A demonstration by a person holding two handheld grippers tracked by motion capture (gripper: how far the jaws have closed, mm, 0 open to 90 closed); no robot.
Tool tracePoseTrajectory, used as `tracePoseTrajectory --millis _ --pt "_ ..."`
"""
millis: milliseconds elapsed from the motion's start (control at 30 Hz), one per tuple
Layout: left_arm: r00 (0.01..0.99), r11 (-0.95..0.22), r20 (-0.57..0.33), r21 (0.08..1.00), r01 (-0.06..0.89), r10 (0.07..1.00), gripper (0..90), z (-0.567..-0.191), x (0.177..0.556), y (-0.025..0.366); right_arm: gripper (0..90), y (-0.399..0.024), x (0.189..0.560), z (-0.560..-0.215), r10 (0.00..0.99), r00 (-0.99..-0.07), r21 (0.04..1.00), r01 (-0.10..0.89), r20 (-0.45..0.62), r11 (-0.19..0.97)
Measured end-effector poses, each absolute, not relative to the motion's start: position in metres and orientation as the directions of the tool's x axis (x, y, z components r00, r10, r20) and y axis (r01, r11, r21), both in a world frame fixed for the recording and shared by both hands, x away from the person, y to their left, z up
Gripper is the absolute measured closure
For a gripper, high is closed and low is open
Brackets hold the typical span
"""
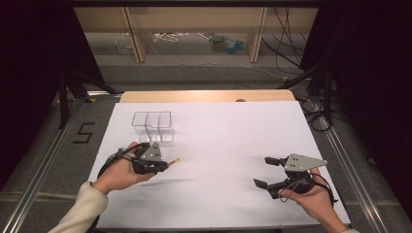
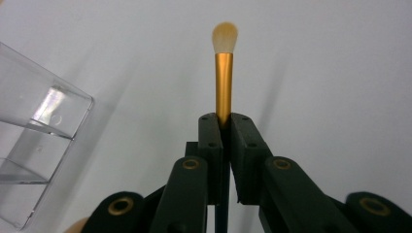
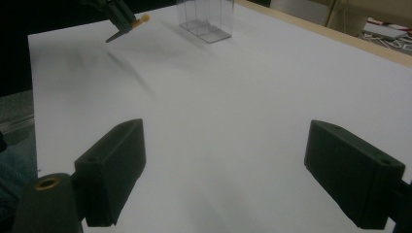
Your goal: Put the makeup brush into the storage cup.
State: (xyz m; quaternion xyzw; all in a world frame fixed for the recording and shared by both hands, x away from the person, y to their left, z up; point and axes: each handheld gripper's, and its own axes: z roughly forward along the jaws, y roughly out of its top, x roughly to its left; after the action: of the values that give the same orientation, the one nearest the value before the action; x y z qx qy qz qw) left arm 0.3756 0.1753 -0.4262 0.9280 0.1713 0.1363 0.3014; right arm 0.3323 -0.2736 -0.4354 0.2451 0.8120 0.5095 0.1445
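Left gripper (image 2: 223,127) clamped tight on a small makeup brush (image 2: 224,73), gold ferrule and pale bristle tip poking out past the jaws, handle trailing back between them. Held above the white table (image 1: 218,145), just in front of the clear organizer (image 1: 154,127). Right gripper (image 3: 226,170) spread wide, nothing between the jaws, parked well apart over bare table on the right.

Risks from here, as a judgement: thin, smooth round ferrule pinched near its end, so liable to swivel or slide in the pads on any quick tilt. Bristle end leading, so easily caught on a divider or the rim of the organizer. Light plastic box, likely to skid or tip from a sideways nudge, with no second gripper steadying it. Transparent walls hard to read, so an easy miss of the chosen slot.

Organizer: several upright compartments split by clear dividers, apparently all empty, nothing visible inside.
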Motion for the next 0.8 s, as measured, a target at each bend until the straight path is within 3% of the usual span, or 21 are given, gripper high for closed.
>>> tracePoseTrajectory --millis 800 --pt "0.845 -0.613 0.124 0.743 0.268 0.520 83.4 -0.423 0.365 0.185 15.8 -0.273 0.332 -0.436 0.547 -0.837 0.899 0.252 0.017 0.358"
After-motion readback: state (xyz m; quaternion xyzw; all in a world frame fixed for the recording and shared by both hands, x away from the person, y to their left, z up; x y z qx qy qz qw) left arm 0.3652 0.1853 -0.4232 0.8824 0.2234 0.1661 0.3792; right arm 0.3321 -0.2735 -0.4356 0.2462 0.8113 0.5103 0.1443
